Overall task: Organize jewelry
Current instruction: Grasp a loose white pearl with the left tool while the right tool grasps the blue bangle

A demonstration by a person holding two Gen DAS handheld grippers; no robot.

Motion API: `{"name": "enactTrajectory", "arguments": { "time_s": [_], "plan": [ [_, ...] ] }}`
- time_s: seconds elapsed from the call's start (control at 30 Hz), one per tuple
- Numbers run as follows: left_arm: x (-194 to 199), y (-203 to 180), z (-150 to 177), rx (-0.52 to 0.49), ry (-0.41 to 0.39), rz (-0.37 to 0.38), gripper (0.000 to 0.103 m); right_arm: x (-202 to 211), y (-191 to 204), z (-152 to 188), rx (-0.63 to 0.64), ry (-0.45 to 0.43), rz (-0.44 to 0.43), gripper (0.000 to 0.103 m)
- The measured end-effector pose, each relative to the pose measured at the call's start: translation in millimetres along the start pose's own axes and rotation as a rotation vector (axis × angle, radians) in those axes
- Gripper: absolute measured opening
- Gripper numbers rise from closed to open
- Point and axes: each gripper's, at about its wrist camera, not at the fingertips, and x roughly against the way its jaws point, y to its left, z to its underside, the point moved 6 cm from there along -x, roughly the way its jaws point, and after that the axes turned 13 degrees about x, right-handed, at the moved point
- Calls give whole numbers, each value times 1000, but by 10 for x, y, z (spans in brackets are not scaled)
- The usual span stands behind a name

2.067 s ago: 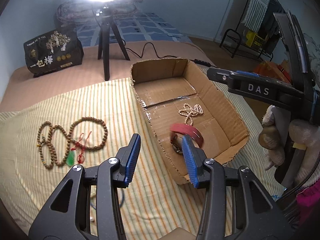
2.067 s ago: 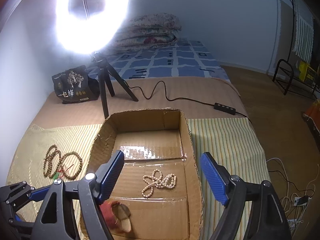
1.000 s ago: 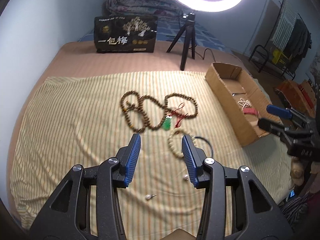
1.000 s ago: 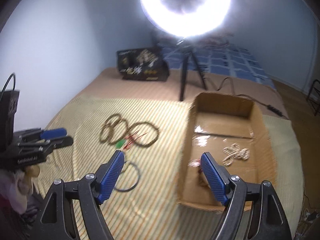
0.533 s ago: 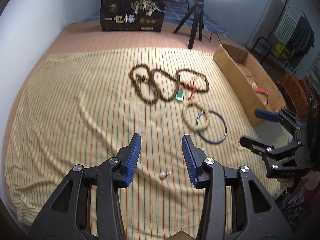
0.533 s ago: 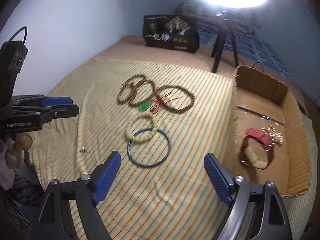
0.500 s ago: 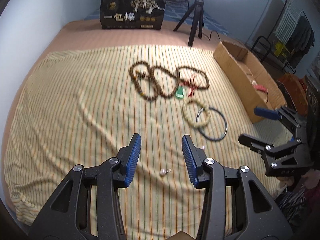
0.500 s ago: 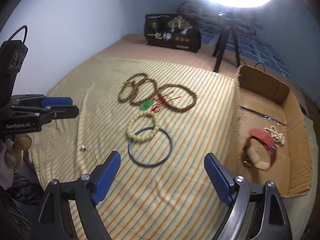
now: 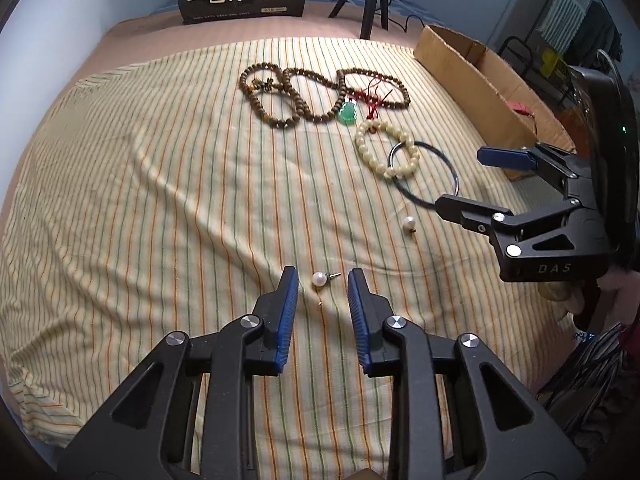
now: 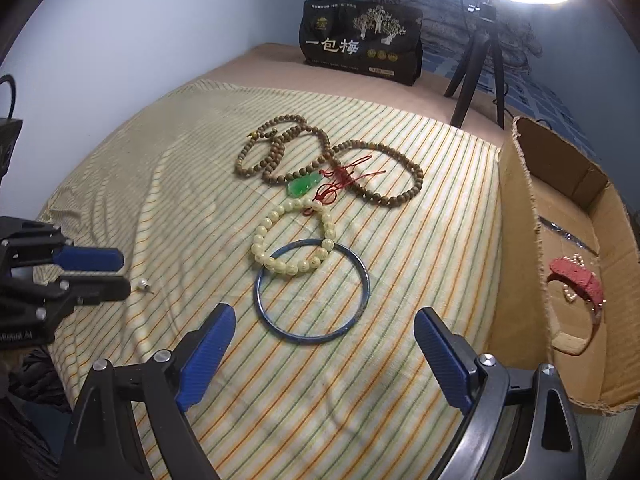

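Only the right wrist view looks down into the cardboard box [image 10: 520,216] at the striped cloth's [image 10: 180,152] right edge, where a red watch [image 10: 578,280] lies over a pale pearl string [image 10: 570,294]. The left wrist view alone shows a second pearl earring [image 9: 408,223] lying loose near the blue bangle [image 9: 424,172].

The left gripper [image 9: 322,280] is held low over the cloth near its front edge, fingers apart and holding nothing, with a pearl earring [image 9: 319,279] lying on the cloth just between the tips. The right gripper [image 10: 324,330] hovers wide open and empty, its tips on either side of the bangle's near rim. The cream bead bracelet [image 10: 296,240] overlaps the bangle's far side; the brown bead necklace [image 10: 320,160] and green pendant [image 10: 305,185] lie beyond, mid-cloth.
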Motion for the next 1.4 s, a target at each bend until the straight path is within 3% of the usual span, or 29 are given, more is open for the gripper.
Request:
{"name": "enactTrajectory", "arguments": {
  "time_s": [0.07, 0.63, 0.83, 0.9, 1.03, 1.4],
  "plan": [
    [-35, -2, 13, -7, 8, -4, 20, -48, 13, -2, -2, 4, -6, 92],
    [-180, -54, 40, -76, 17, -44, 19, -239, -14, -43, -11, 16, 11, 93],
    [-214, -19, 26, -75, 17, -55, 9, -284, -12, -57, -14, 13, 13, 93],
    [-215, -12, 19, -70, 18, -53, 9, -301, 3, -59, -5, 14, 15, 91],
    [-216, -9, 3, -65, 15, -55, 9, -285, 41, -73, 19, 17, 2, 74],
    [-77, 9, -128, -9, -21, -31, 8, -132, 19, 17, 2, 23, -40, 73]
  ]
}}
